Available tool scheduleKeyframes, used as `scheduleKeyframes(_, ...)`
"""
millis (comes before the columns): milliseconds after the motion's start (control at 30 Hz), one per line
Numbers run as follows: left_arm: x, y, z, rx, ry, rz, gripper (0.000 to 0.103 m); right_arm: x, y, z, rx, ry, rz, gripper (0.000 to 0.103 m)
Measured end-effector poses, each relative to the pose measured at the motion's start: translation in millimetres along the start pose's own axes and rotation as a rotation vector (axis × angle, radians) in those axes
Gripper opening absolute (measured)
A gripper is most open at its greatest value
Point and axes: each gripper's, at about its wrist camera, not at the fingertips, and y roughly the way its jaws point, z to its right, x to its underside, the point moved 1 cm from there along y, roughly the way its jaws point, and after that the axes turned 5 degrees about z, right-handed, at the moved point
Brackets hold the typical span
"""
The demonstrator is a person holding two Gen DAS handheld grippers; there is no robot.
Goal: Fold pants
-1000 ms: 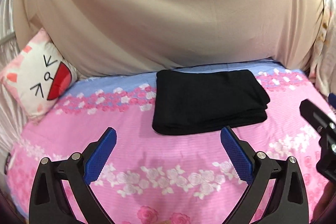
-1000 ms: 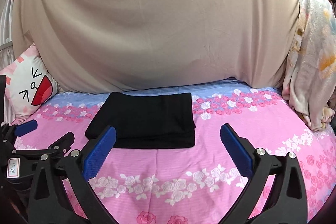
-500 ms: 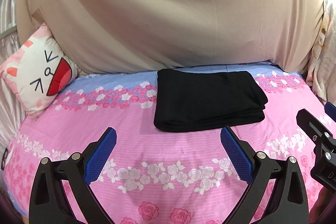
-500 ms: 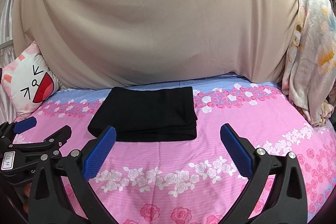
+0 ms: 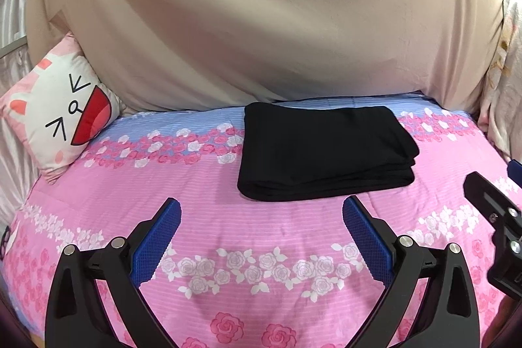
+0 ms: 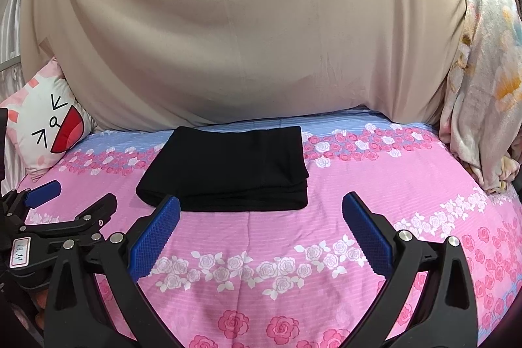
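Both wrist views look low across the bedspread (image 5: 228, 217) toward the folded pants (image 6: 228, 165), left view slightly nearer.

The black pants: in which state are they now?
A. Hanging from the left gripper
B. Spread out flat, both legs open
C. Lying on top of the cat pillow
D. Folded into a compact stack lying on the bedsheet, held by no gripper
D: the black pants lie as a layered rectangle on the pink floral bedsheet, while the left gripper and right gripper stand open, short of them.
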Motion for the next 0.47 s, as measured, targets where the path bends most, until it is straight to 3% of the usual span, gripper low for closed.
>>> scheduleKeyframes(467, 9.3, 3.4, 7.2, 0.046, 0.033, -0.059, 0.098, 12.6, 0.6, 8.3, 0.006, 0.010, -0.036, 0.098)
